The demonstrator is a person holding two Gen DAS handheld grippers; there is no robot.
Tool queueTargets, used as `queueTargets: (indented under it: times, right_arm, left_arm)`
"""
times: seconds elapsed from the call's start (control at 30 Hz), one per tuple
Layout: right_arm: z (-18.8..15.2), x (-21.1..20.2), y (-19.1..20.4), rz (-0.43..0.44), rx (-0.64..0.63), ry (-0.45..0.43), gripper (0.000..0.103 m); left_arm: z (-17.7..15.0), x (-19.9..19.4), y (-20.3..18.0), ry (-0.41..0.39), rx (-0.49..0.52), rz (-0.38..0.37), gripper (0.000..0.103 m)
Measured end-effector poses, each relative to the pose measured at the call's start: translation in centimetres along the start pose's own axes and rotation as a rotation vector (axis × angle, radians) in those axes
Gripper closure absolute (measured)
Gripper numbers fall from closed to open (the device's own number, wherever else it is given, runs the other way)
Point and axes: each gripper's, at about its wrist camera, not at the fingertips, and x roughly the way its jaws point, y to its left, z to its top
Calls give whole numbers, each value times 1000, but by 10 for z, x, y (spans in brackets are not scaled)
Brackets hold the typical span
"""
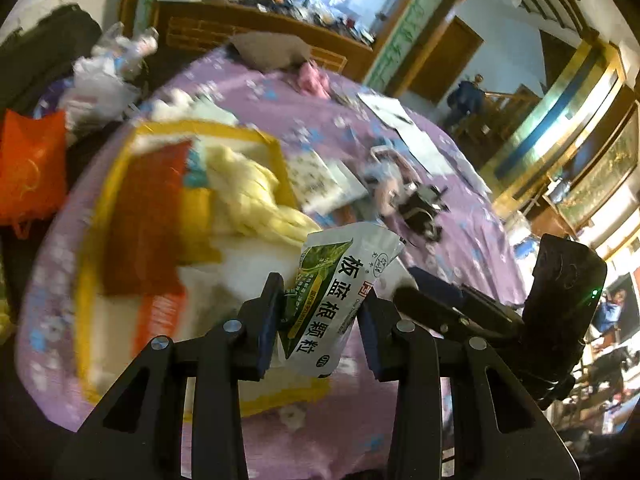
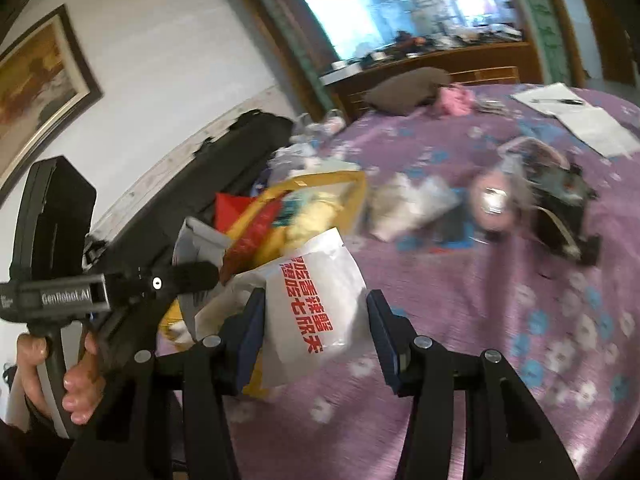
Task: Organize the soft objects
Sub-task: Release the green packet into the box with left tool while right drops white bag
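My left gripper (image 1: 322,318) is shut on a white and green sachet (image 1: 340,280) with Chinese print and holds it upright above the purple flowered cloth (image 1: 460,248). Behind it lies a yellow-rimmed bag (image 1: 276,148) with red and pale yellow soft things inside. My right gripper (image 2: 316,330) is shut on a white paper bag (image 2: 312,300) with red lettering, lifted just in front of the yellow-rimmed bag (image 2: 356,184). The left gripper (image 2: 180,276) shows at the left of the right wrist view, held by a hand (image 2: 76,376). The right gripper's fingers (image 1: 424,300) reach in beside the sachet.
Further along the cloth are a pinkish plush with a black item (image 2: 560,216), clear packets (image 2: 408,200), white papers with a pen (image 2: 576,116), a pink soft toy (image 2: 456,100) and a grey cushion (image 2: 404,88). An orange bag (image 1: 32,168), plastic bags (image 1: 104,76) and a black case (image 2: 240,152) crowd the left edge.
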Motion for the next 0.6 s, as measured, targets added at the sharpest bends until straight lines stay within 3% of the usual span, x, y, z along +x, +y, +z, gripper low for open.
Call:
queueTargets:
  times: [0.2, 0.33, 0.5, 0.6]
  right_arm:
    - [-3, 37, 37, 71, -58, 87, 53]
    - [-11, 58, 52, 27, -119, 131, 53]
    - [-19, 75, 63, -10, -167, 165, 51]
    - [-25, 79, 67, -38, -180, 170, 49]
  left_arm:
    - [-1, -10, 46, -10, -48, 113, 67]
    - [-10, 2, 70, 22, -90, 157, 67]
    - [-22, 21, 78, 69, -67, 230, 67]
    - [-26, 27, 83, 67, -64, 223, 65]
